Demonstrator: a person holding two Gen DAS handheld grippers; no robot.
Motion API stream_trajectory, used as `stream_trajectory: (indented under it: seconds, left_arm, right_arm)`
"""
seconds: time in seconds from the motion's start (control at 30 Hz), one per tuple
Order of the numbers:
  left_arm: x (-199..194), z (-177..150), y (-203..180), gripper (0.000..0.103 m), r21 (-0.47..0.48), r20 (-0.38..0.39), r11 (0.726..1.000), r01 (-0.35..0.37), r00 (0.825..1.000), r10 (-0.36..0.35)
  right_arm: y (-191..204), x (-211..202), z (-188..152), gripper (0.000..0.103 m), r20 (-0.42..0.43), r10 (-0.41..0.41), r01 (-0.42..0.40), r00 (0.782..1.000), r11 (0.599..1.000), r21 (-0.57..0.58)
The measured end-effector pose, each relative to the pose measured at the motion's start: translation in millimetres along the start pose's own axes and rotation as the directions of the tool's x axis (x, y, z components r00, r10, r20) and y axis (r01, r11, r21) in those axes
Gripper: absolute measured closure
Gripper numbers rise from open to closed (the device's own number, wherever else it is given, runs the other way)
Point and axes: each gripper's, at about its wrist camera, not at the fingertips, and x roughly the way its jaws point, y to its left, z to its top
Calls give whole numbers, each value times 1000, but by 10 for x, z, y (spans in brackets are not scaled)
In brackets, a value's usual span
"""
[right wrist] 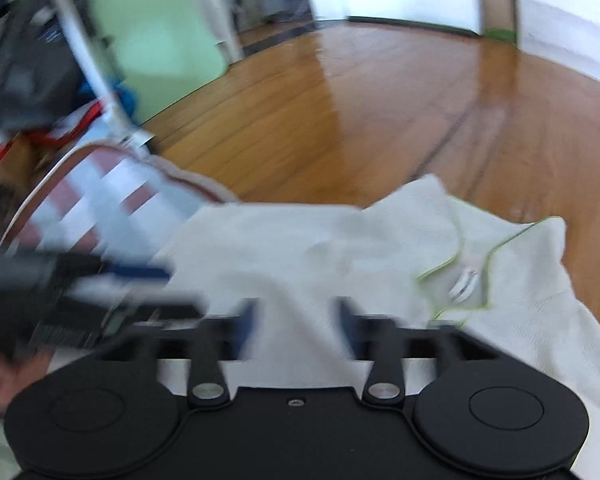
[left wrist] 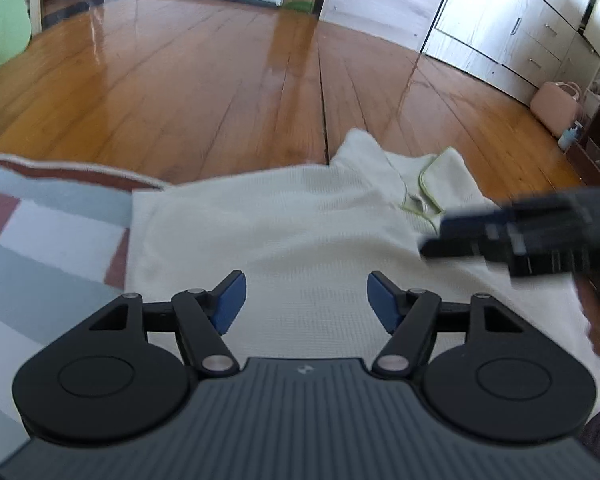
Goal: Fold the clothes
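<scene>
White polo shirt (left wrist: pixel 284 232), spread flat on striped bedding (left wrist: pixel 40 248), collar (left wrist: pixel 424 196) at far edge: with left gripper (left wrist: pixel 306 300) and right gripper (right wrist: pixel 298 328) wide, empty above it, pinch opposite edges evenly, fold without bunching.

The shirt (left wrist: pixel 284 232) lies spread on the bedcover (left wrist: pixel 40 240), its collar (left wrist: pixel 424 196) at the far edge toward the floor (left wrist: pixel 220 80). Both grippers hang over the shirt — the left gripper (left wrist: pixel 306 300) nearer its left side, the right gripper (right wrist: pixel 298 326) nearer the collar.
</scene>
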Motion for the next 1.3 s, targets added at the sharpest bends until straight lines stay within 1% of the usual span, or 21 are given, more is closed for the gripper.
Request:
stream_trajectory:
  seconds: [0.07,0.13,0.2,0.23,0.3,0.33,0.37,0.47,0.6,0.67,0.7,0.73,0.77,0.87,0.9,0.93,0.97,1.0,1.07,1.17,1.3]
  left_arm:
    - [55,-18,61,37,-47,-34,998,29,999,-31]
    - [99,-47,117,37,-90,-66,994,69,995,-75]
    - [122,-63,132,37,-97,-84,992,84,992,-92]
    - [124,-67,131,37,-94,-89,992,87,991,-96]
    - [112,-62,126,37,-93,-88,991,97,991,-105]
    - [105,-57,124,38,-97,-85,990,103,990,-112]
    - [98,-51,121,38,-102,-82,989,110,990,-118]
    - [107,-56,127,37,-111,-75,988,105,991,-113]
    - [135,-69,145,37,-122,-76,988,94,992,-104]
    - [142,-64,155,39,-125,-81,990,72,993,-82]
    - [150,-62,159,41,-122,-88,991,48,994,-59]
    - [161,-62,162,47,-114,-95,993,24,995,-35]
    - [171,-64,176,51,-114,-100,993,15,995,-27]
    - [196,-72,242,55,-139,-112,990,11,993,-27]
    - [196,-72,271,55,-157,-112,987,18,993,-36]
    - [194,-71,300,55,-174,-111,984,24,993,-44]
    - [187,-67,313,55,-180,-107,983,26,993,-46]
    - [178,-61,319,55,-182,-101,983,27,994,-46]
    - [155,-50,329,55,-183,-87,983,28,995,-45]
    - [127,-40,304,52,-180,-61,983,41,997,-53]
    - [77,-36,242,51,-162,-29,985,63,997,-68]
  right_arm:
    - [-214,225,133,18,-50,-11,14,999,998,61]
    - [-375,427,210,18,-118,-2,16,993,993,113]
    - [-461,476,211,21,-141,115,-89,983,980,177]
    - [-474,468,189,28,-143,194,-162,971,965,208]
    - [-422,413,102,36,-144,348,-308,926,920,241]
    - [-351,377,45,42,-155,389,-351,908,910,222]
    - [-268,337,-12,56,-168,405,-373,899,908,192]
    - [-8,219,-146,60,-193,349,-341,917,937,75]
    - [20,139,-91,56,-132,218,-218,967,976,12]
    - [-74,173,10,34,-112,123,-124,986,992,-3]
    - [-128,214,58,28,-110,69,-70,991,998,-6]
    - [-184,281,99,16,-118,11,-11,993,1000,-1]
    - [-234,339,125,16,-133,-14,15,991,1000,7]
    - [-354,471,136,18,-206,75,-65,976,996,53]
    - [-366,490,125,22,-221,112,-100,969,993,63]
    - [-335,467,89,37,-220,160,-150,962,987,62]
    - [-287,441,53,45,-220,183,-177,958,983,48]
    - [-217,407,13,49,-219,162,-164,962,986,10]
    - [-89,332,-70,70,-214,108,-127,971,989,-77]
    - [15,157,-136,83,-165,25,-48,986,990,-134]
    - [166,-132,-191,89,-71,25,-36,997,986,-163]
